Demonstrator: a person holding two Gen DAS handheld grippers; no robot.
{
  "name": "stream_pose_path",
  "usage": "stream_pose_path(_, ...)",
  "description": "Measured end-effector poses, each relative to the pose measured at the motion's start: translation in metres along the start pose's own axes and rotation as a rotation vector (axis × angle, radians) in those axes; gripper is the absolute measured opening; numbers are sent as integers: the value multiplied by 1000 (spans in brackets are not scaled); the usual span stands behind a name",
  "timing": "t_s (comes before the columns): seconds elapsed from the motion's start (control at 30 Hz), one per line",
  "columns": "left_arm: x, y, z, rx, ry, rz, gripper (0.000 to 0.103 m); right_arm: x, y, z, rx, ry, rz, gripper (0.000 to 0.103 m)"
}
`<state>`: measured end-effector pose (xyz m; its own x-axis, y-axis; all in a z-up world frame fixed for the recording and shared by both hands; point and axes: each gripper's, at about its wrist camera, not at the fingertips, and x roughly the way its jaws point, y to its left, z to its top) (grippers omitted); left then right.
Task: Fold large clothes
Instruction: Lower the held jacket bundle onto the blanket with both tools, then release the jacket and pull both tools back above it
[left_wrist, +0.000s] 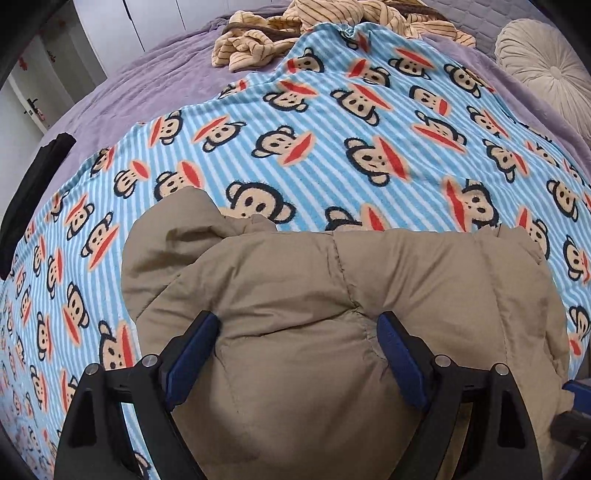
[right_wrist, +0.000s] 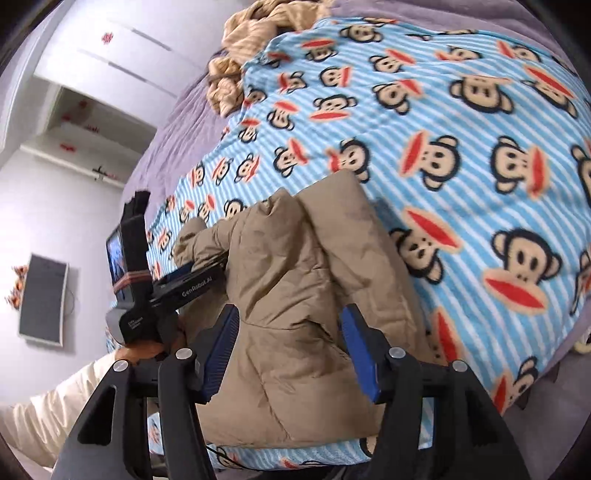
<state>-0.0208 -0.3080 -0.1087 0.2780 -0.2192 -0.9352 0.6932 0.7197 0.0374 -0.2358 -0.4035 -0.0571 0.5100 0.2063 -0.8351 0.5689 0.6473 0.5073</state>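
A puffy tan jacket (left_wrist: 314, 295) lies bunched on a blue-striped monkey-print blanket (left_wrist: 332, 129) spread over the bed. My left gripper (left_wrist: 295, 354) points down onto it with jaws wide, and a fat bulge of jacket swells up between the blue pads (left_wrist: 192, 354). In the right wrist view the same jacket (right_wrist: 295, 295) runs up between the jaws of my right gripper (right_wrist: 291, 350), which stands partly open over a fold. The left gripper's black housing (right_wrist: 147, 295) sits at the jacket's left side, held by a hand (right_wrist: 144, 350) in a cream sleeve.
A tan striped garment (left_wrist: 295, 29) is heaped at the blanket's far end on the purple bed cover (left_wrist: 147, 85). A round cream cushion (left_wrist: 546, 70) sits far right, and a black item (left_wrist: 33, 184) lies at the left edge. The bed's near edge (right_wrist: 535, 417) drops off at the lower right.
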Motion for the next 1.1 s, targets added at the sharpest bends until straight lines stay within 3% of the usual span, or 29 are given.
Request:
stream_pose_path(0.07,-1,2,0,3,8,-8,89,27,9,-7,-73,53,-110,45)
stream_pose_path(0.13,-5,3,-2,9,20,-14,90,47,0,-22,-78,127,-141,45)
stream_pose_path(0.23,-17,6,-5,16,44,-18,90,55,-17,-33,7,169,-86,45)
stream_pose_path(0.4,-42,17,-20,-32,97,-45,90,59,-16,-31,-25,217,-76,47)
stream_pose_path(0.63,-67,20,-54,-120,161,26,90,68,-18,-11,-30,282,-39,49)
stream_pose_path(0.73,-75,18,-65,-167,162,37,90,67,-19,-5,-53,313,-25,51)
stream_pose_path(0.77,-77,18,-67,-179,161,46,93,67,-19,-4,-66,324,-23,52)
stream_pose_path(0.8,-79,17,-69,-187,163,59,103,68,-19,-4,-76,334,-21,53)
stream_pose_path(0.87,-84,17,-73,-208,158,87,103,69,-19,0,-99,352,-18,54)
stream_pose_path(1.1,-93,19,-88,-268,167,74,103,75,-9,8,-169,394,-38,58)
